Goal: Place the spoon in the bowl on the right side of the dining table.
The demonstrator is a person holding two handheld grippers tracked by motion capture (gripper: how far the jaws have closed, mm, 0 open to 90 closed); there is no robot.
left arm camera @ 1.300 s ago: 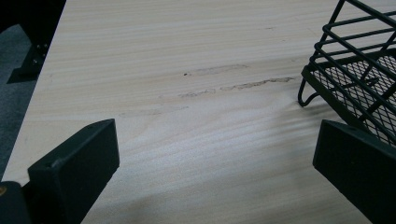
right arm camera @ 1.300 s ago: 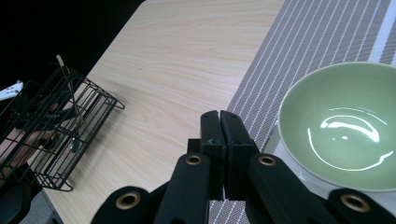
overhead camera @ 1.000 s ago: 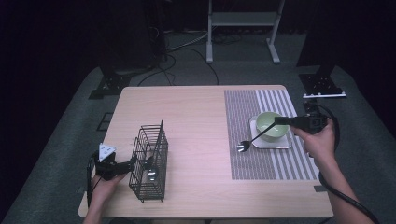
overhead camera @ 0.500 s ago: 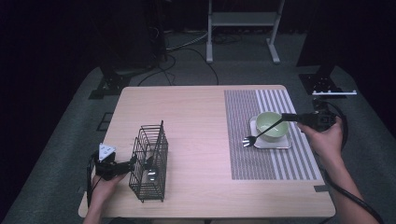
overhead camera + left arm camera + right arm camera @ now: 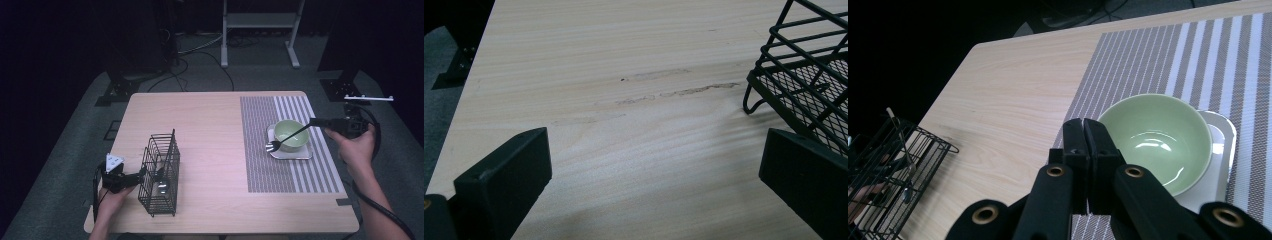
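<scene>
A fork point(image 5: 285, 138) hangs over the green bowl point(image 5: 291, 135) at the right of the desk point(image 5: 210, 125), pinched by its handle in the right claw point(image 5: 316, 122), whose jaws are clamped together with the tines pointing out past the bowl's near rim. In the right gripper view those jaws point(image 5: 1083, 145) press flat against each other above the bowl point(image 5: 1160, 137), which sits on a small white plate point(image 5: 1220, 150) on a striped mat point(image 5: 1168, 55). Across the desk, the left claw point(image 5: 141, 173) rests wide open against the side of a black wire basket point(image 5: 160, 175), one jaw just beside its mesh point(image 5: 809, 85) in the left gripper view, gripping nothing.

The step in hand looks to be carrying the fork from the bowl toward the basket, which already holds a utensil or two. The next move would call for a level sweep across the bare desk, then tipping the fork upright and lowering it, handle or tines first, into a basket compartment while the left claw steadies the wire.
</scene>
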